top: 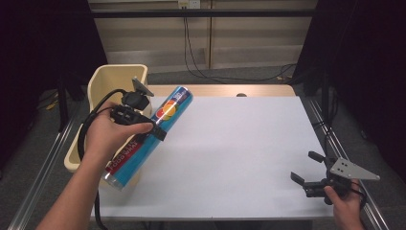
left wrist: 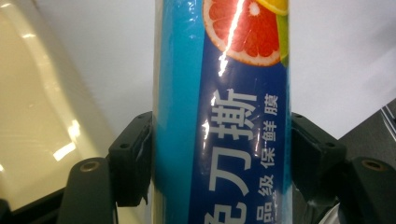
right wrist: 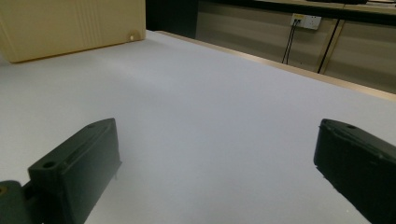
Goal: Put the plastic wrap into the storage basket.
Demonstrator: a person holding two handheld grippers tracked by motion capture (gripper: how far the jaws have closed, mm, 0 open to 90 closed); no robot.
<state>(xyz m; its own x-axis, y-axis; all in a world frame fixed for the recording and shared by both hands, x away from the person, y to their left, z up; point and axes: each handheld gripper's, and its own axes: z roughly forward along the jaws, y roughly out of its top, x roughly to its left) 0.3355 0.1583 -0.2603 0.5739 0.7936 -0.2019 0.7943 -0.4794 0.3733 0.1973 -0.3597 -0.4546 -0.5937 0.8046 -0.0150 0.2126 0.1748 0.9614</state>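
left gripper (top: 152,128) clamped on long blue cylindrical cling-film tube (top: 149,135), tilted beside cream plastic bin (top: 106,76); right gripper (top: 306,167) spread wide, empty, above white tabletop (top: 239,153).

Lighting's decent on the table, murky everywhere else

High view: white table top (top: 239,148) evenly lit from above, hardly any shadows, while the sides drop off to near black. In the left gripper view the blue roll (left wrist: 224,116) has white glare streaks down its shiny wrap, and the cream bin (left wrist: 42,107) shows bright spots. Right gripper view is soft, its near jaws slightly blurry
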